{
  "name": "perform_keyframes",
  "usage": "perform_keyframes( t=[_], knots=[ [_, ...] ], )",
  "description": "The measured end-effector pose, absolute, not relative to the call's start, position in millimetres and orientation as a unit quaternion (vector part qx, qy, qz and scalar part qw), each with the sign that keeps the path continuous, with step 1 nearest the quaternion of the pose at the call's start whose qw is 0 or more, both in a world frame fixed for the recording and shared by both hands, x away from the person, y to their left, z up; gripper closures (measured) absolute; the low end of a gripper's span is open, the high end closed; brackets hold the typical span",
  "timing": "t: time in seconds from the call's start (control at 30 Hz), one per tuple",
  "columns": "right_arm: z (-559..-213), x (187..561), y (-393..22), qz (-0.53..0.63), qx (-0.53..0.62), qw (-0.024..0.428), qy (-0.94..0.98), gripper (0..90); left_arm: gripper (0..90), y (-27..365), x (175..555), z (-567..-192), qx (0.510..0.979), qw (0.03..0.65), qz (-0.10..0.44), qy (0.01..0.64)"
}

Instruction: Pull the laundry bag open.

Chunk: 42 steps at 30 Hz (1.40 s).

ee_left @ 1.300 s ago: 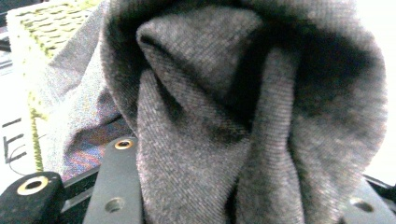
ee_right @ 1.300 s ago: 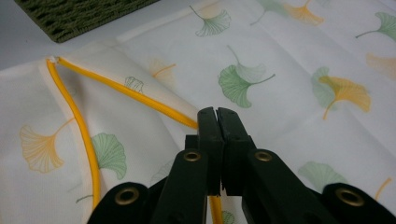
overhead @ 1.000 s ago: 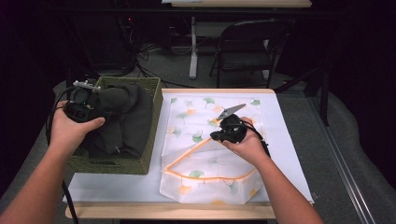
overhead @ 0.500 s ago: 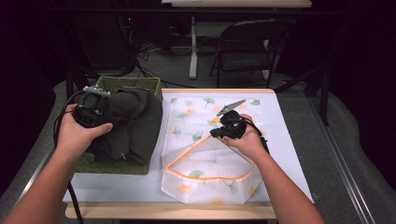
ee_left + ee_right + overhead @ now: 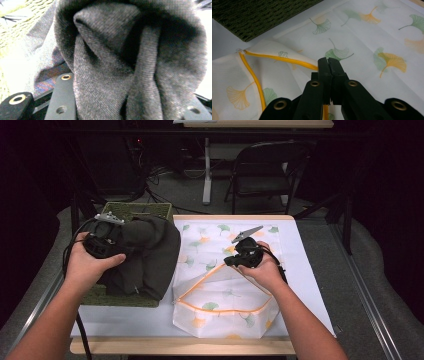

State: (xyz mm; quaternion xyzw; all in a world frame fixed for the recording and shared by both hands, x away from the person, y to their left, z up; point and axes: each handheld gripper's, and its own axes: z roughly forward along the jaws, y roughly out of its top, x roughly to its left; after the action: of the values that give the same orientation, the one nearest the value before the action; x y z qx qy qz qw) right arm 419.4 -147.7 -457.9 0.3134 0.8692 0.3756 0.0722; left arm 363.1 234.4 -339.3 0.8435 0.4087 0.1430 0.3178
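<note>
A dark grey knitted garment (image 5: 150, 255) hangs bunched over the right side of a green woven basket (image 5: 135, 210). My left gripper (image 5: 120, 242) is shut on it. In the left gripper view the cloth (image 5: 140, 62) is packed between the two jaws of that gripper (image 5: 127, 105). A white laundry bag (image 5: 220, 315) with a ginkgo-leaf print and yellow trim lies flat on the table. My right gripper (image 5: 227, 261) is shut on its yellow-trimmed opening edge (image 5: 279, 58) and holds the flap raised; its jaws (image 5: 328, 65) meet on the trim.
The basket sits at the table's left end, and its corner (image 5: 262, 15) lies close to the bag. The pale table (image 5: 310, 270) has bare room to the right of the bag. A folding chair (image 5: 270, 165) and cables stand beyond the far edge.
My left hand has carried the garment to the right, from the middle of the basket to its right edge near the bag. The right hand and the bag have stayed put.
</note>
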Motion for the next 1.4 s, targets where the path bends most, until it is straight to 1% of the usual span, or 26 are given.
perform_keyframes(
  t=[0.47,0.83,1.13,1.17,1.4],
  knots=[
    [-458.0,422.3,-148.0,0.378,0.317,0.073,0.867,89.1,53.4,203.4,354.0,-337.4,0.856,0.335,0.13,0.373],
    [-458.1,424.5,-150.6,0.382,0.321,0.073,0.864,89.2,53.3,179.3,345.3,-337.3,0.869,0.328,0.121,0.349],
    [-458.0,424.2,-149.5,0.38,0.319,0.072,0.865,89.2,53.3,164.9,341.8,-344.0,0.876,0.335,0.106,0.331],
    [-457.9,424.0,-149.4,0.38,0.319,0.072,0.865,89.1,53.3,151.1,337.8,-349.6,0.882,0.339,0.093,0.313],
    [-457.3,423.6,-150.0,0.382,0.318,0.072,0.865,89.1,53.3,151.1,337.8,-349.6,0.882,0.339,0.093,0.313]
  ],
)
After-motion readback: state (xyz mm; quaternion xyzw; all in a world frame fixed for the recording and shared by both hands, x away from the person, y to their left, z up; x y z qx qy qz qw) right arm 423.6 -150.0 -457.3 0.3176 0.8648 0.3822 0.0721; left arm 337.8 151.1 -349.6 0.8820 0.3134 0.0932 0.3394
